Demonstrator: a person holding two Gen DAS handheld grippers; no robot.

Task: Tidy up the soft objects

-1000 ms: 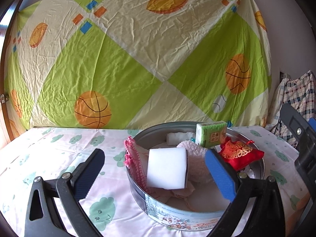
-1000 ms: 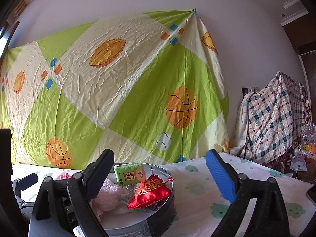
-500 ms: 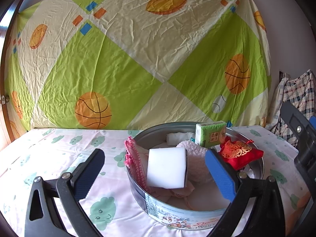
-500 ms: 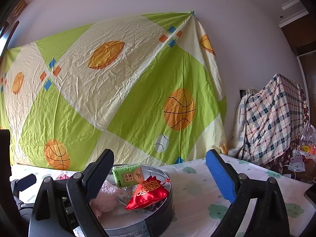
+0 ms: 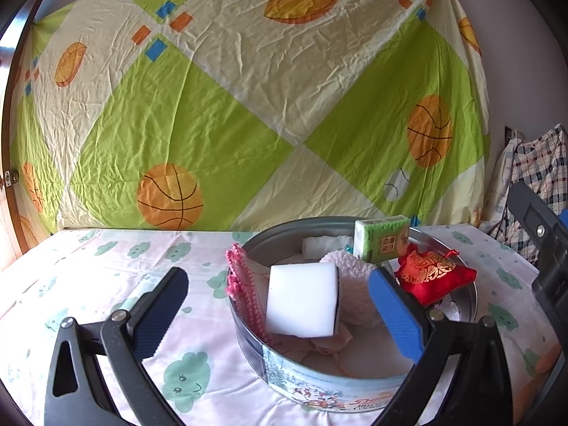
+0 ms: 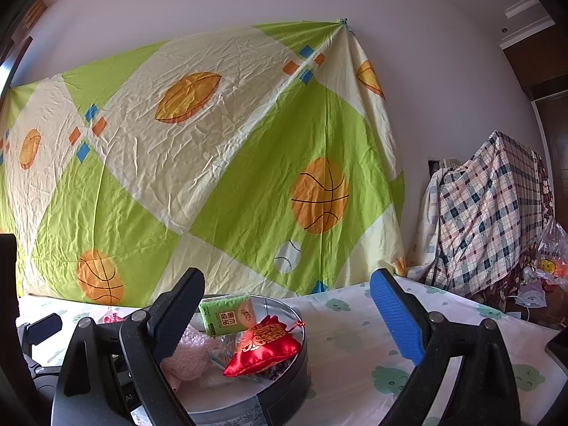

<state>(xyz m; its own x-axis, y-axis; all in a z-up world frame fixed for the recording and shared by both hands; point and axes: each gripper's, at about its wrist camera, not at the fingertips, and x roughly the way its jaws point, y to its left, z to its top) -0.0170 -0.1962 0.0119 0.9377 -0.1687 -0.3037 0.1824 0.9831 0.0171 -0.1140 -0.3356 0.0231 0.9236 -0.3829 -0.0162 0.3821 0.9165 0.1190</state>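
A round metal tin (image 5: pixel 330 392) (image 6: pixel 284 383) stands on the cloud-print tablecloth and holds the soft things. Inside it lean a white sponge block (image 5: pixel 301 303), a pink crocheted cloth (image 5: pixel 241 291), a fluffy pale pink piece (image 5: pixel 355 284) (image 6: pixel 191 355), a rolled white cloth (image 5: pixel 325 243), a green tissue pack (image 5: pixel 381 238) (image 6: pixel 227 314) and a red embroidered pouch (image 5: pixel 435 277) (image 6: pixel 264 346). My left gripper (image 5: pixel 280 317) is open, level with the tin's near left rim, holding nothing. My right gripper (image 6: pixel 287 319) is open and empty above the tin's right side.
A green and cream sheet with basketball prints (image 5: pixel 248 106) hangs behind the table. A plaid-covered pile (image 6: pixel 490 213) stands at the right, with a plastic bag (image 6: pixel 548 259) beside it. The tablecloth (image 5: pixel 106 273) stretches left of the tin and to its right (image 6: pixel 355 337).
Both views have tilted slightly upward; the tin and its contents sit a little lower in the right wrist view. Neither gripper's opening has changed.
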